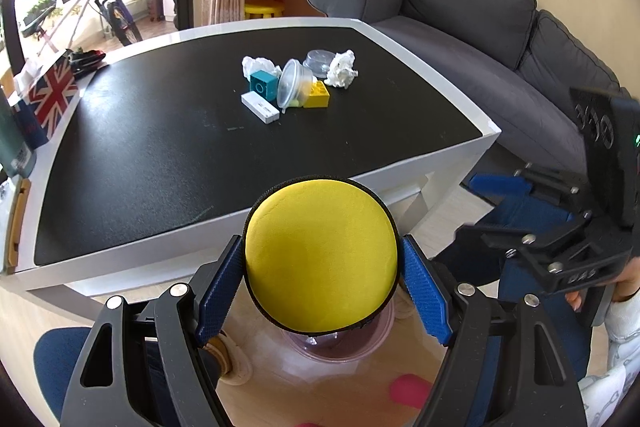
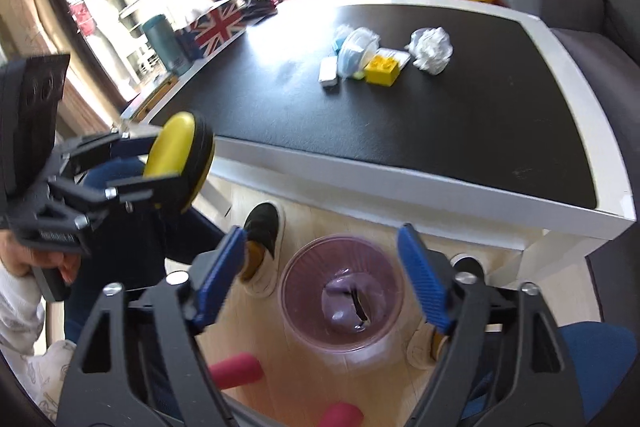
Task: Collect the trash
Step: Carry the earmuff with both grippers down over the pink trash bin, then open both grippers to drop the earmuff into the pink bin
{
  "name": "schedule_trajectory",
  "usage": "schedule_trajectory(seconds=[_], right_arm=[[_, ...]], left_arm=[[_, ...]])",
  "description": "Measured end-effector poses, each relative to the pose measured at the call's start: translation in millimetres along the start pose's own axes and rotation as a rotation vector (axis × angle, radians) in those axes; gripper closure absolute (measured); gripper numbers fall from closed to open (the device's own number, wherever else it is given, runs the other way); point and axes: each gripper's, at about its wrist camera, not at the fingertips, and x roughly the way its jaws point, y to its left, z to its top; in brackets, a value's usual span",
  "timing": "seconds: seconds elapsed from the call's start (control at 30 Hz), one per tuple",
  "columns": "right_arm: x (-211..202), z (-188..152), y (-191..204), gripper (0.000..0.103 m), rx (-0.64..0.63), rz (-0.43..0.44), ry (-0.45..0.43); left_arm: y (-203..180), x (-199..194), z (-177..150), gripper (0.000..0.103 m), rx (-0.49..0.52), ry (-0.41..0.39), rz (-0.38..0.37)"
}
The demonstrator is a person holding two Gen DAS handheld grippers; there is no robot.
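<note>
Little lettering can be read. Embossed characters — roughly "UAS", not clearly legible — are seen on the black body of the right gripper (image 1: 576,273) in the left wrist view. A blurred embossed word is carried by the body of the left gripper (image 2: 60,235) in the right wrist view, but cannot be made out. A Union Jack pattern — no words — is shown on a box (image 1: 52,95) at the table's (image 1: 424,51) edge.

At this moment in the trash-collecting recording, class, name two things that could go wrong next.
1. The left claw grips the round yellow case only by its curved sides; it could slip out and miss the pink bin on the floor.
2. The yellow brick and teal block touch the tipped clear container and crumpled tissue; grabbing trash may drag toys along.
</note>
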Motion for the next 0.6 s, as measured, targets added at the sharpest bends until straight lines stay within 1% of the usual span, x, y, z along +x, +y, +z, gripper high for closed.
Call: schedule_trajectory(seconds=[0.13,0.33,0.43,0.5,0.53,0.6], right_arm=[[-11,3,-5,0.01,0.023,-0.019,-0.027],[-24,3,-15,0.009,0.052,-0.041,-0.05],[-28,1,-17,0.009,0.058,-0.044,-0.057],[-31,0,-19,0.009,0.06,-0.045,-0.061],[-32,0,-19,0.009,0.062,-0.047,-0.065],[-34,-1,-20,0.009,0.065,-0.048,-0.07]], left_arm=[[-6,9,-3,0.029,0.007,0.027,-0.011],[-18,28,-8,0.029,0.024,0.079,-0.031],[-24,33,-9,0.026,0.027,0.092,-0.042],[-26,35,-8,0.007,0.028,0.083,-0.034],[-27,34,-8,0.007,0.028,0.07,-0.031],[-28,36,-7,0.007,0.021,0.074,-0.026]])
